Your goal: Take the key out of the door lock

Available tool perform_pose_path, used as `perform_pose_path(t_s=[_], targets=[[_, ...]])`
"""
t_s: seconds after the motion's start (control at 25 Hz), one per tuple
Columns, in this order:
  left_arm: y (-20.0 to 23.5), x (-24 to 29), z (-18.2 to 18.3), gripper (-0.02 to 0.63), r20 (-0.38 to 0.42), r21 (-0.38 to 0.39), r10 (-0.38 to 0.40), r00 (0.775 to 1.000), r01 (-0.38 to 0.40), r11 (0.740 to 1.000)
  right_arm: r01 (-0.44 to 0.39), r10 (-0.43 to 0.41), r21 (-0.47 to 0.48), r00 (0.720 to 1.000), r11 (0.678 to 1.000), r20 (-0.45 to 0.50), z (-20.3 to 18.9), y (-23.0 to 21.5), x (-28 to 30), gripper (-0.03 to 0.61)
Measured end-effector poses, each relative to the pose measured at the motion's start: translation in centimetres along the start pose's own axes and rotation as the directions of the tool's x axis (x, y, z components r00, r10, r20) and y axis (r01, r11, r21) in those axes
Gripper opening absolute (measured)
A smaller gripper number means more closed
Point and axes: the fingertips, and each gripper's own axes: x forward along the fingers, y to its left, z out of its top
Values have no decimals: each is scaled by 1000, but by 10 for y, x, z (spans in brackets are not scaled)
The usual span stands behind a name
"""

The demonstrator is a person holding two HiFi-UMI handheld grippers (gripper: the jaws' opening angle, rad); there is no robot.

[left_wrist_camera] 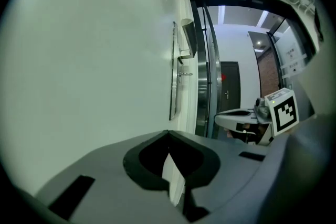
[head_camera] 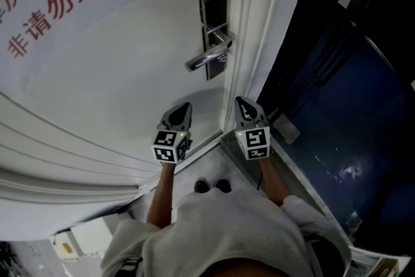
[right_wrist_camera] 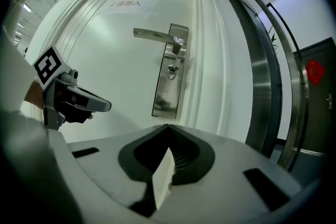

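The right gripper (right_wrist_camera: 168, 126) is held low before the white door (head_camera: 130, 74), its jaws pressed together on nothing; the left gripper (head_camera: 183, 108) beside it is likewise closed and empty. Above and ahead, the lock plate (right_wrist_camera: 167, 94) is mounted near the door's edge, with the lever handle (right_wrist_camera: 152, 34) at its top. The key (right_wrist_camera: 171, 69) is seated in the cylinder just under that handle, with something small hanging from it. The reach is judged not yet begun. The right jaws should be spread before they are raised, the handle should be cleared, and the key's head should be met squarely and pinched across its flat faces. It should be drawn straight out along the cylinder's axis; if resistance is felt, it probably needs turning to neutral first
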Motion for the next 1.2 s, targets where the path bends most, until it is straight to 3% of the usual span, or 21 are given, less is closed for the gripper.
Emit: perform_pose_path(t_s=[0.24, 0.36, 0.48, 0.68, 0.84, 1.04, 1.2], targets=[[6, -3, 0, 18, 10, -12, -17, 1000, 17, 1000, 19, -18, -56, 1000, 998, 19, 16, 2, 5, 23], [7, -3, -2, 18, 13, -24, -22, 1000, 22, 999, 28, -23, -185, 999, 982, 30, 28, 1, 9, 23], [6, -3, -4, 18, 11, -30, -30, 999, 31, 999, 43, -27, -346, 998, 937, 50, 46, -1, 12, 23], [6, -2, -3, 18, 13, -33, -39, 999, 39, 999, 54, -17, -551, 997, 833, 73, 70, -4, 20, 23], [7, -4, -2, 18, 17, -32, -39, 999, 40, 999, 63, -10, -688, 997, 723, 80, 84, -3, 25, 23], [8, -5, -2, 18, 18, -29, -38, 999, 39, 999, 74, -2, -828, 996, 555, 87, 96, 0, 31, 23], [7, -5, -2, 18, 16, -25, -47, 999, 47, 999, 69, 2, -885, 997, 460, 78, 102, -2, 36, 23]])
